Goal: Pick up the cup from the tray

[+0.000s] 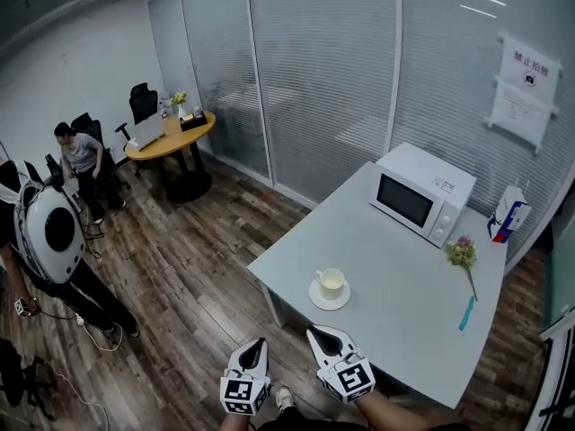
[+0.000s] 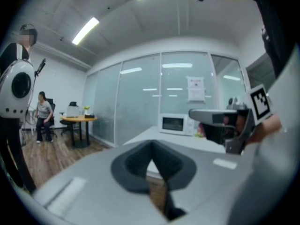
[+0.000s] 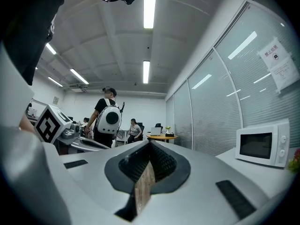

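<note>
A white cup (image 1: 331, 282) stands on a white saucer (image 1: 329, 301) near the front edge of the pale grey table (image 1: 395, 312). Both grippers hover over the wooden floor, short of the table and nearer to me than the cup. My left gripper (image 1: 259, 341) is shut and holds nothing. My right gripper (image 1: 314, 333), just below the saucer in the head view, is also shut and holds nothing. The left gripper view has its jaws (image 2: 151, 146) closed, pointing at the table and the microwave (image 2: 174, 123). The right gripper view has its closed jaws (image 3: 150, 146) pointing across the room. Neither gripper view shows the cup.
On the table stand a white microwave (image 1: 420, 194), a blue-and-white carton (image 1: 508, 214), a small bunch of flowers (image 1: 463, 254) and a blue stick (image 1: 466, 313). A person with a white backpack (image 1: 45, 232) stands at the left. Another person (image 1: 81, 155) sits by a round wooden table (image 1: 171, 137).
</note>
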`<control>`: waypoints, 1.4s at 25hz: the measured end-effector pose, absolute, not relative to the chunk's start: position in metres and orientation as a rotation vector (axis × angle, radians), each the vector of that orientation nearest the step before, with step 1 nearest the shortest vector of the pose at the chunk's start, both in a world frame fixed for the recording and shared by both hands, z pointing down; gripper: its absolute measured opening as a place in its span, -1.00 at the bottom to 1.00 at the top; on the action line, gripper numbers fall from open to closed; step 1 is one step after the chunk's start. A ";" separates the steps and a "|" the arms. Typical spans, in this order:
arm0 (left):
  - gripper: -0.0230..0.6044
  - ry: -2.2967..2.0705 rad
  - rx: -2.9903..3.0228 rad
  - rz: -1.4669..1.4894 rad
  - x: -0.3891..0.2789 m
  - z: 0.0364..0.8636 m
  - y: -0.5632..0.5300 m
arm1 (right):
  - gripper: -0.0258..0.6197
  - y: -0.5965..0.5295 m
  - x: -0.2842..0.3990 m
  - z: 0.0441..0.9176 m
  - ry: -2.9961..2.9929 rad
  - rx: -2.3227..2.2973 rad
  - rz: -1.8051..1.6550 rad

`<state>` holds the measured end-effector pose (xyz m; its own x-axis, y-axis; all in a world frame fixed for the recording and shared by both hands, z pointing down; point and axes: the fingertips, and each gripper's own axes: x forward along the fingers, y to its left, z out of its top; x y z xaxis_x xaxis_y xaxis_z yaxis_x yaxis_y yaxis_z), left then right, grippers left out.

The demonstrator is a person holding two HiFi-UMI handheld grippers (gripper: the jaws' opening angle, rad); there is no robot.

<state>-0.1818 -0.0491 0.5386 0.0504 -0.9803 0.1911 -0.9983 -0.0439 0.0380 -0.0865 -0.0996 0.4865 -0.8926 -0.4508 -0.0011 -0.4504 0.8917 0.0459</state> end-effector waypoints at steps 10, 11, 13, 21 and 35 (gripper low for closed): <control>-0.91 -1.977 2.233 0.153 -0.227 0.541 -0.098 | -0.91 -0.130 -0.141 0.488 -2.997 0.741 -0.140; -0.91 -1.964 2.246 0.152 -0.230 0.541 -0.103 | -0.91 -0.132 -0.144 0.487 -2.990 0.751 -0.147; -0.91 -1.934 2.277 0.153 -0.234 0.541 -0.111 | -0.91 -0.136 -0.147 0.486 -2.975 0.787 -0.149; -0.91 -1.821 2.373 0.178 -0.226 0.548 -0.138 | -0.91 -0.159 -0.133 0.485 -2.900 0.964 -0.099; -0.91 -1.730 2.378 0.233 -0.189 0.571 -0.209 | -0.90 -0.229 -0.090 0.520 -2.842 1.057 0.008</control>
<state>-0.1889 -0.2088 0.5706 0.3062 -0.9217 0.2381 -0.9519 -0.3001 0.0622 -0.0899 -0.2287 0.5202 -0.7516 -0.6514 0.1044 -0.6519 0.7576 0.0333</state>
